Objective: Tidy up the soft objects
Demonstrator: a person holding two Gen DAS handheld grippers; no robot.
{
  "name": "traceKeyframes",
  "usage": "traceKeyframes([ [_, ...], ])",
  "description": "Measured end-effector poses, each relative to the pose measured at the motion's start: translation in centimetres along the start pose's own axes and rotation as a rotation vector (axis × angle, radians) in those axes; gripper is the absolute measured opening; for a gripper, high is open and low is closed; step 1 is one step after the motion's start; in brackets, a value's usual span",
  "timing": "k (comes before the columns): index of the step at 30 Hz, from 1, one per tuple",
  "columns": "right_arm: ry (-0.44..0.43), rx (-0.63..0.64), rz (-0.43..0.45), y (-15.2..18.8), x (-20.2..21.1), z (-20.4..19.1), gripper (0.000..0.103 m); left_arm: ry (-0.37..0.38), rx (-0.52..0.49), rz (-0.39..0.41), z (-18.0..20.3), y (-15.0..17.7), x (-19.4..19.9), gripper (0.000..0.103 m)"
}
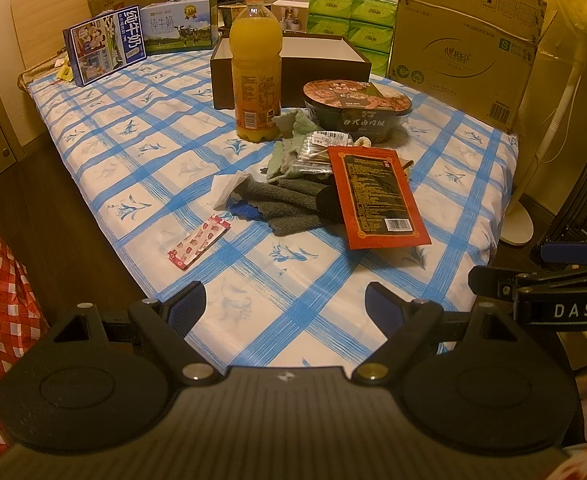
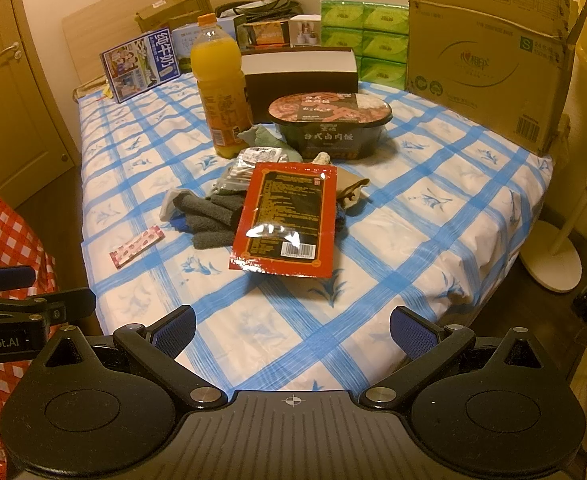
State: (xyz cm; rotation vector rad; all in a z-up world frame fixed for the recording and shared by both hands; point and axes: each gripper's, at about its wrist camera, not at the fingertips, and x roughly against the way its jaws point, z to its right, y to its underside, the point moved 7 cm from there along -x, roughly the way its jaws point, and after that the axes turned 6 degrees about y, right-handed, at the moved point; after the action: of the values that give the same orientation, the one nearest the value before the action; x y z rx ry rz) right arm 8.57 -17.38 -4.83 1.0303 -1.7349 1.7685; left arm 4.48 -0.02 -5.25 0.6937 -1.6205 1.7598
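Observation:
A pile of soft things lies mid-table: a dark grey towel (image 1: 289, 204) (image 2: 213, 220), a pale green cloth (image 1: 293, 136) (image 2: 269, 140), a white tissue (image 1: 227, 188) and a blue cloth scrap (image 1: 243, 210). A red flat packet (image 1: 377, 196) (image 2: 287, 220) and a bag of cotton swabs (image 1: 317, 154) (image 2: 239, 172) lie on the pile. My left gripper (image 1: 285, 304) is open and empty above the near table edge. My right gripper (image 2: 293, 330) is open and empty, also at the near edge, well short of the pile.
An orange juice bottle (image 1: 255, 68) (image 2: 221, 88), an instant rice bowl (image 1: 357, 108) (image 2: 329, 124), an open dark box (image 1: 293, 64) (image 2: 299, 72), milk cartons (image 1: 105, 48), tissue packs (image 1: 353, 20) and a big carton (image 1: 465, 36) stand behind. A small pink sachet (image 1: 197, 246) (image 2: 135, 246) lies left.

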Motion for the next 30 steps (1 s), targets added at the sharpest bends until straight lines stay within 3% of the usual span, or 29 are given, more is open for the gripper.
traceKeyframes([
  [30, -0.005, 0.001, -0.001, -0.2, -0.43, 0.33, 0.103, -0.001, -0.001, 0.001, 0.01, -0.01, 0.0, 0.086],
])
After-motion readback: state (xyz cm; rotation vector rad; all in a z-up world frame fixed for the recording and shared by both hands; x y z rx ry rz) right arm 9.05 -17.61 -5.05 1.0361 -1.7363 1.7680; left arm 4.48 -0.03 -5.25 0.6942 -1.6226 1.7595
